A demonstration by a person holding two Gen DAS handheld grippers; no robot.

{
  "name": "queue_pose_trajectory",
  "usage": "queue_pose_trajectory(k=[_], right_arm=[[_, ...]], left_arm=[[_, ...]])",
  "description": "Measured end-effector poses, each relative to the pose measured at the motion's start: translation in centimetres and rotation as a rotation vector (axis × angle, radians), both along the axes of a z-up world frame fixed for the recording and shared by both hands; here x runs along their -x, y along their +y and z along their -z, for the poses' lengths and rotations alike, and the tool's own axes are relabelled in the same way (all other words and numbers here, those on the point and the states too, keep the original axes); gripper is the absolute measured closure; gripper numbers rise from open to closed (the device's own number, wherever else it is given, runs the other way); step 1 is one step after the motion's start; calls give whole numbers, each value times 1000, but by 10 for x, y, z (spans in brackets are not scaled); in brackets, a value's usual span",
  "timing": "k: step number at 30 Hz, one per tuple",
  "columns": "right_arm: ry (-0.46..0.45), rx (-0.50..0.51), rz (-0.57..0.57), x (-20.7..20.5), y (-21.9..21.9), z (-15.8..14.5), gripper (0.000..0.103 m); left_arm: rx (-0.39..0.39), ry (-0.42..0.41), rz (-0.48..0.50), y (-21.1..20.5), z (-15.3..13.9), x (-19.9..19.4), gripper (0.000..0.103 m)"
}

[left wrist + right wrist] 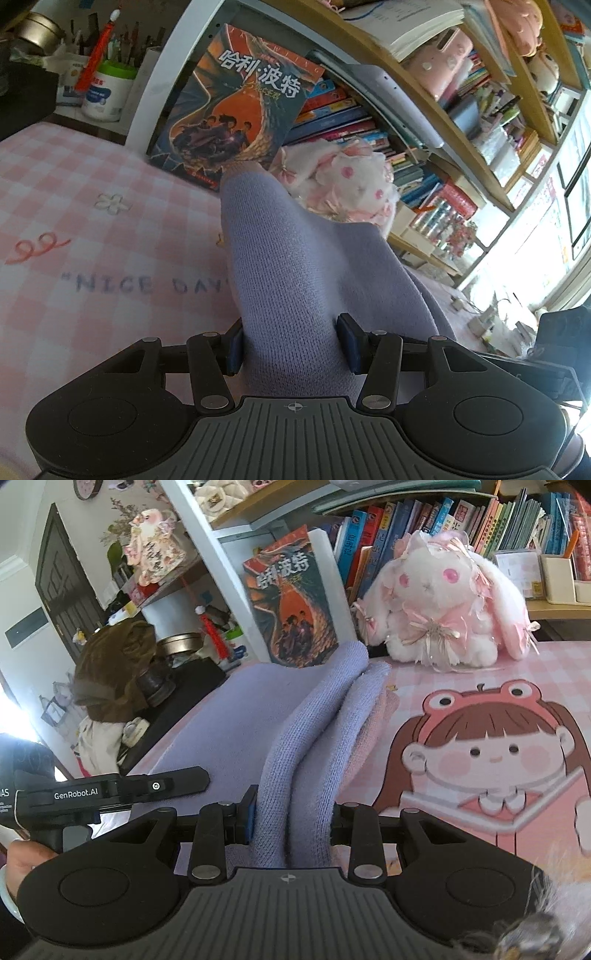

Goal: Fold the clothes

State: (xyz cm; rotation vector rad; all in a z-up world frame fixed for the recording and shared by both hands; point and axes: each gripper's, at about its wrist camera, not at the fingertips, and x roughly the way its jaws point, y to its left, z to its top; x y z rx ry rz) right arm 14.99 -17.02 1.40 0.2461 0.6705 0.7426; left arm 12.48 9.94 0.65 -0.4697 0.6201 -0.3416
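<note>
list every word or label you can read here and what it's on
"NICE DAY" on the pink checked table mat
"哈利·波特" on the orange and blue dragon-cover book
"GenRobot.AI" on the black left hand-held gripper as the right wrist view shows it
Book spines on the wooden shelf, the white green-lidded tub: too small or blurred to read

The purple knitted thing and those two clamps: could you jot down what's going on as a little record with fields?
Garment: lilac knit garment, partly folded
Left gripper: shut on a thick bunch of the knit
Right gripper: shut on two rolled folds
Surface: pink checked cloth with a cartoon girl print
Behind: plush rabbit, upright book, bookshelf
Person: a hand holds the left gripper's handle
</note>
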Motion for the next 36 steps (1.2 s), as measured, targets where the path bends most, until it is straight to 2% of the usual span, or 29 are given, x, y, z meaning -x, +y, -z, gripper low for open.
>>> queue_pose_trajectory(k=[12,18,22,24,26,28,36], right_arm=[[39,-12,51,-87,-2,20,74],[33,-65,53,-107,-8,32,73],[49,-97,60,-112,-11,39,67],[47,-98,83,-110,-12,41,60],[33,-84,112,-107,-12,42,46],[5,-59,132,-102,-12,38,41],[-142,-44,228,-57,-27,19,35]], left_arm=[[29,23,-16,-5,27,-80,54],[91,8,-45,0,40,-89,52],[120,-11,-65,3,47,-88,48],[109,-29,-85,2,47,-86,39],[65,-48,-111,-1,45,-82,32],[23,-79,-134,0,38,-72,31],[-114,-198,-194,-1,14,-22,26]])
